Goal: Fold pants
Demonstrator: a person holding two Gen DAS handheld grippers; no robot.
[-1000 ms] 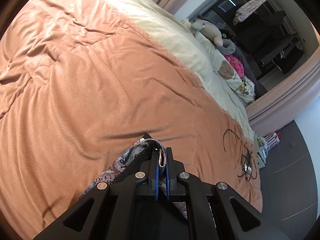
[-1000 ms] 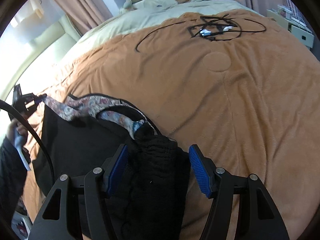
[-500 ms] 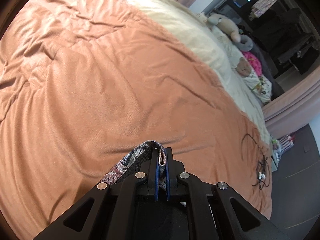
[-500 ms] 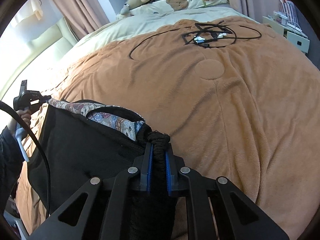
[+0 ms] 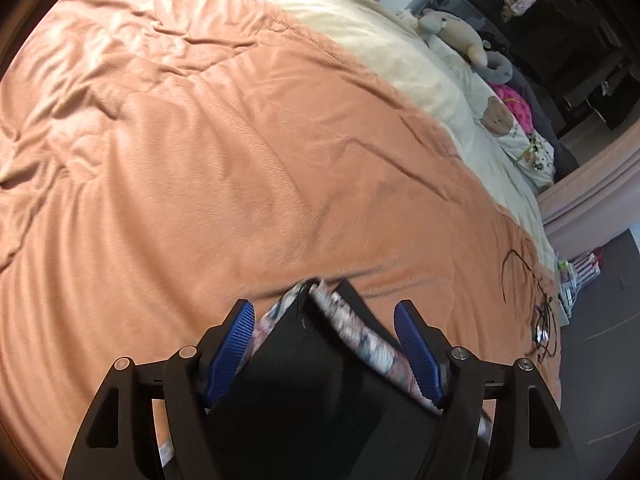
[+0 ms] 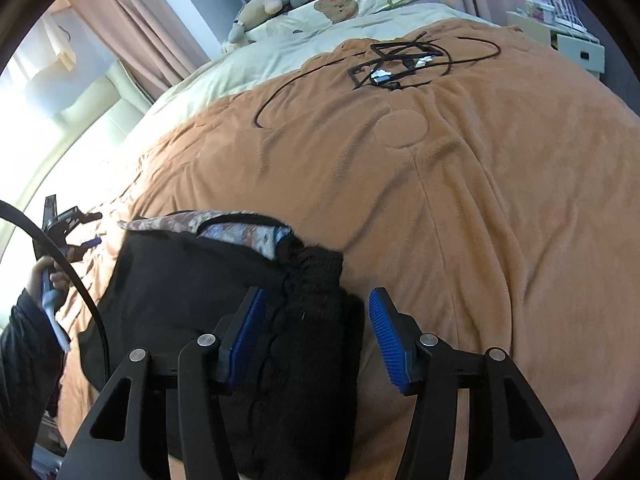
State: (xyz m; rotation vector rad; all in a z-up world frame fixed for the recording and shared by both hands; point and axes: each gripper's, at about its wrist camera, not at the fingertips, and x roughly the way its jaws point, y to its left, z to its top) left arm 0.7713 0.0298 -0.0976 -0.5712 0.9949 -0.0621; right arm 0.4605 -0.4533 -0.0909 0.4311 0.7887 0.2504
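The left claw (image 5: 324,344) stands wide apart, its jaws having just been opening; the corner of the pants (image 5: 320,368) with the patterned waistband (image 5: 360,336) lies between the blue pads (image 5: 236,344) but neither pad presses on it. The right claw (image 6: 316,332) is likewise parted, its jaws having just been opening too, and the black knitted edge (image 6: 312,304) of the pants sits between its pads (image 6: 384,332), loose and ungripped, nearer the left pad than the right.

In the right wrist view the person's left hand (image 6: 52,276) shows at the far left edge, wrapped round the handle of the other claw, with a dark sleeve (image 6: 24,344) below it and a black cable (image 6: 72,272) arcing past. Both claws point downward onto the bed.

The pants rest on the orange blanket (image 6: 460,220) of the bed, at its near edge. They lie as a flat black shape whose long axis runs left to right between the two claws, the patterned waistband along the far edge and the knitted end towards the right claw.

Farther up the blanket lies a tangle of black cords (image 6: 400,64), well apart from the pants. Soft toys (image 6: 264,8) and pillows sit at the head of the bed.
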